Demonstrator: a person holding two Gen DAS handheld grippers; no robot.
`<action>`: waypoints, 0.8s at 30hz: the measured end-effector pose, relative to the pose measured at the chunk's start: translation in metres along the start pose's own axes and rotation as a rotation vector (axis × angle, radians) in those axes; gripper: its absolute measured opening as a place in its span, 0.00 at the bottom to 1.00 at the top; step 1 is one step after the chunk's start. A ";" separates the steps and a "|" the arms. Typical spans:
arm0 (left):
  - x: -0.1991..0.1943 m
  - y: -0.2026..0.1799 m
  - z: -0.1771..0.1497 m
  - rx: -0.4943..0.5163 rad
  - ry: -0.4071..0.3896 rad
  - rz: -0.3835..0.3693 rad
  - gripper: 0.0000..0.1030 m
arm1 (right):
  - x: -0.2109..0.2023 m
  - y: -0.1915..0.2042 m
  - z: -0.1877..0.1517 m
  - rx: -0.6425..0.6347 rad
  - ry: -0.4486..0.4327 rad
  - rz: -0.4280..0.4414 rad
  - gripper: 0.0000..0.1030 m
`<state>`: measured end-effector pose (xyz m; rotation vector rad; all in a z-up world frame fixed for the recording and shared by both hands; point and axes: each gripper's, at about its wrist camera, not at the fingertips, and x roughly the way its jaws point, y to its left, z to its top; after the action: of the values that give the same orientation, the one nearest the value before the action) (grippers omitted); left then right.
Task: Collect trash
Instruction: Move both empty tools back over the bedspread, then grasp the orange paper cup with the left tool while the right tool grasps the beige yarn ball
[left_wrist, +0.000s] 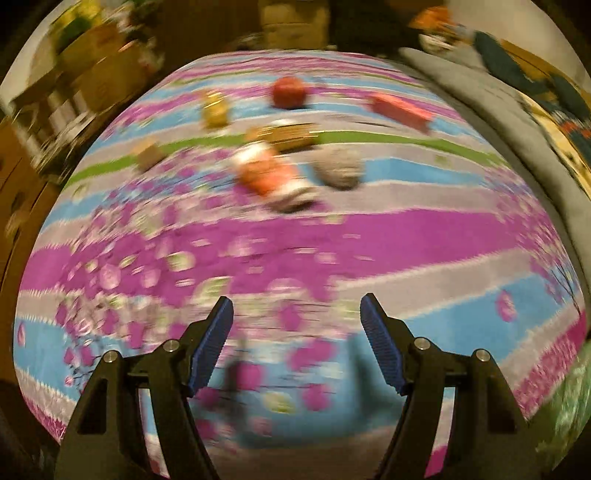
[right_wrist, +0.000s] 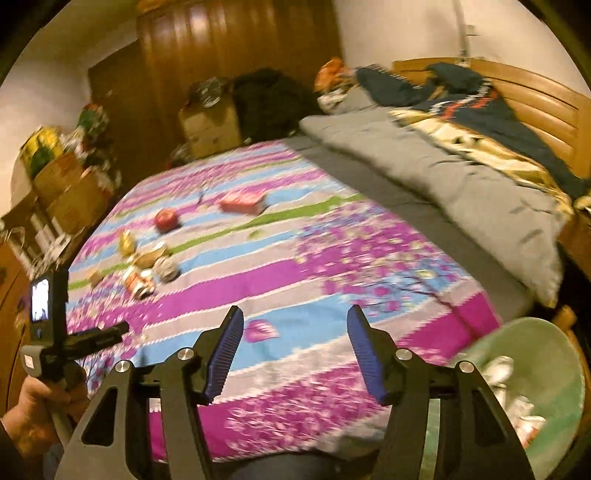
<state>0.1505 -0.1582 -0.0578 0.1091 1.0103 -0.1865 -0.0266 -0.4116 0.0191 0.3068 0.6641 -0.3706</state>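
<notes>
Trash lies scattered on a bedspread (left_wrist: 406, 236) striped in purple, blue and grey. In the blurred left wrist view I see an orange-and-white package (left_wrist: 271, 177), a grey crumpled wad (left_wrist: 338, 168), a golden-brown pack (left_wrist: 291, 134), a yellow wrapper (left_wrist: 214, 109), a red round thing (left_wrist: 290, 92), a red box (left_wrist: 400, 110) and a small brown box (left_wrist: 149, 155). My left gripper (left_wrist: 297, 306) hangs open and empty, well short of them. My right gripper (right_wrist: 295, 314) is open and empty over the near bedspread, with the orange package (right_wrist: 136, 282) and red box (right_wrist: 242, 202) far to its left.
A pale green bin (right_wrist: 546, 354) with trash inside sits at the lower right by the bed. A grey duvet (right_wrist: 443, 177) and dark clothes cover the bed's right side. Cardboard boxes (right_wrist: 70, 192) and a wooden wardrobe (right_wrist: 236, 44) stand beyond. A hand (right_wrist: 37, 410) grips the left tool's handle.
</notes>
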 end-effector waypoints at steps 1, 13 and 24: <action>0.003 0.010 0.001 -0.027 0.008 0.010 0.66 | 0.013 0.010 0.001 -0.015 0.018 0.017 0.58; 0.044 0.055 0.073 -0.320 0.003 -0.090 0.73 | 0.127 0.081 0.019 -0.079 0.134 0.112 0.63; 0.112 0.026 0.109 -0.274 0.062 -0.018 0.44 | 0.158 0.079 0.013 -0.065 0.195 0.104 0.63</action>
<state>0.3044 -0.1639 -0.0951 -0.1447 1.0896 -0.0602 0.1288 -0.3827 -0.0610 0.3162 0.8461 -0.2206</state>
